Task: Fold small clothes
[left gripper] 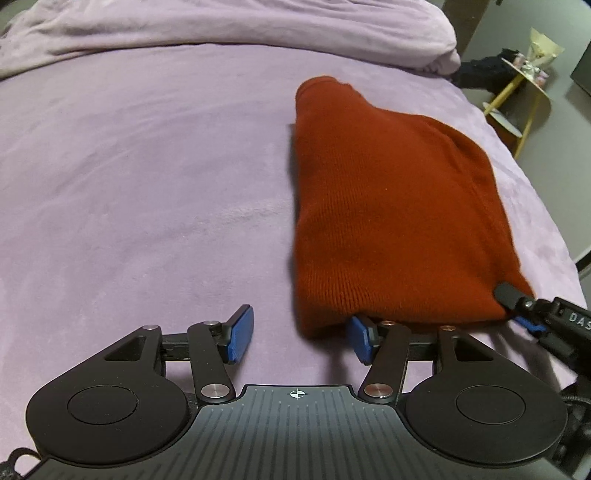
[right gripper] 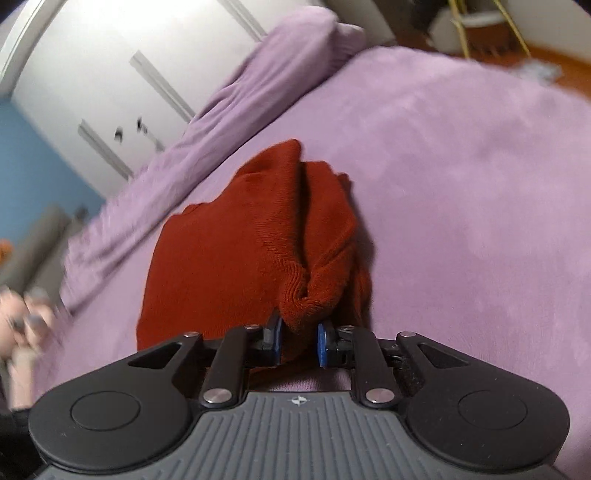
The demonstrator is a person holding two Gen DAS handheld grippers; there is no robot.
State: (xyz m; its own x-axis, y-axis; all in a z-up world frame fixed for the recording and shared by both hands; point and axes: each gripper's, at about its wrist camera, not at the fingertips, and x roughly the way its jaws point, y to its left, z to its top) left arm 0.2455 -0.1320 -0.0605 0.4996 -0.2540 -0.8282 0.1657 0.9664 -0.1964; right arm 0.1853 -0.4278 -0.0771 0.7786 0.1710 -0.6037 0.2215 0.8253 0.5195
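Note:
A rust-red knitted garment (left gripper: pixel 388 206) lies folded into a thick oblong on the right half of a lilac bed cover (left gripper: pixel 147 184). My left gripper (left gripper: pixel 301 336) stands open at its near left corner. The knit's edge hangs between the blue pads, and the right pad (left gripper: pixel 360 338) is tucked under that edge without squeezing. In the right wrist view the garment (right gripper: pixel 236 251) has its near corner bunched between the pads of my right gripper (right gripper: pixel 299 341), which is shut on it. That same gripper (left gripper: pixel 517 306) shows at the garment's near right corner in the left wrist view.
A crumpled lilac duvet (left gripper: pixel 221 26) lies along the far side of the bed. A yellow-legged side table (left gripper: pixel 517 96) stands off the bed's right edge. White wardrobe doors (right gripper: pixel 110 74) are behind. A blurred hand (right gripper: pixel 11 321) is at the left.

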